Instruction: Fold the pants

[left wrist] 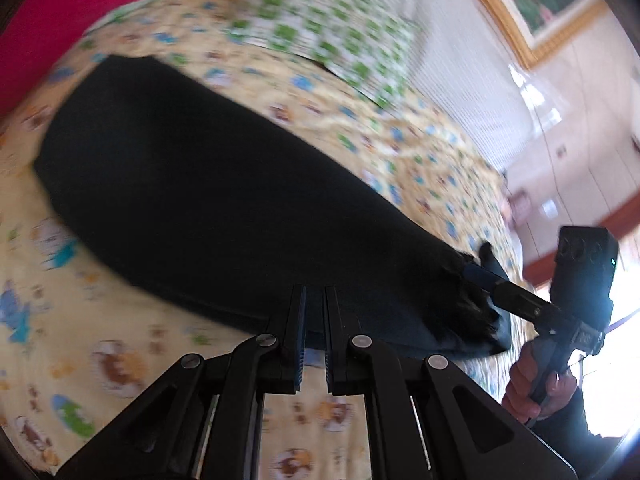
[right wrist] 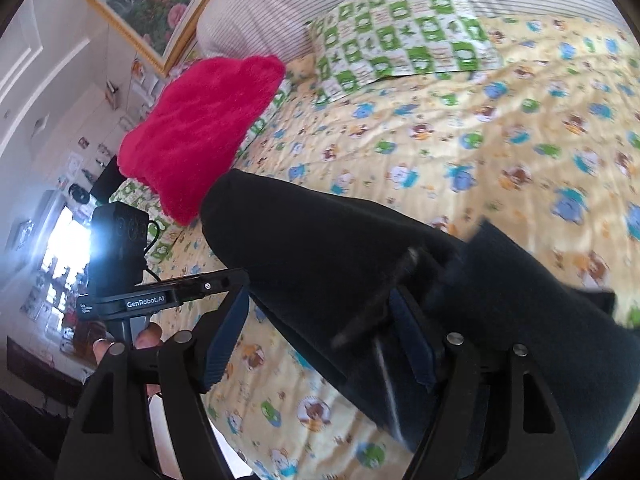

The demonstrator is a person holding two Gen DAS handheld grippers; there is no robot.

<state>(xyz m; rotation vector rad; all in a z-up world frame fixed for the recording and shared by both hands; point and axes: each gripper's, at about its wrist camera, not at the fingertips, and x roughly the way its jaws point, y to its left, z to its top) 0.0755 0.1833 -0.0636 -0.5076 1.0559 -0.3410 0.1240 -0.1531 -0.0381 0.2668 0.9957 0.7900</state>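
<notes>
Black pants (left wrist: 200, 184) lie folded in a long strip on the yellow cartoon-print bedsheet (left wrist: 100, 320). My left gripper (left wrist: 316, 292) hovers over their near edge, its fingers drawn together to a thin slit, and I see no cloth bunched between them. In the right wrist view the pants (right wrist: 320, 248) run diagonally under my right gripper (right wrist: 316, 292), which stands wide open. Its right finger (right wrist: 412, 340) rests against the dark cloth and its left finger is over bare sheet. The left wrist view shows the right gripper (left wrist: 478, 260) open at the pants' frayed end.
A bright pink plush blanket (right wrist: 200, 132) sits beside the far end of the pants. A green checked pillow (right wrist: 400, 28) leans on the striped headboard (right wrist: 260, 4). A hand (left wrist: 536, 392) holds the right gripper's handle. Bare sheet (right wrist: 500, 140) spreads to the right.
</notes>
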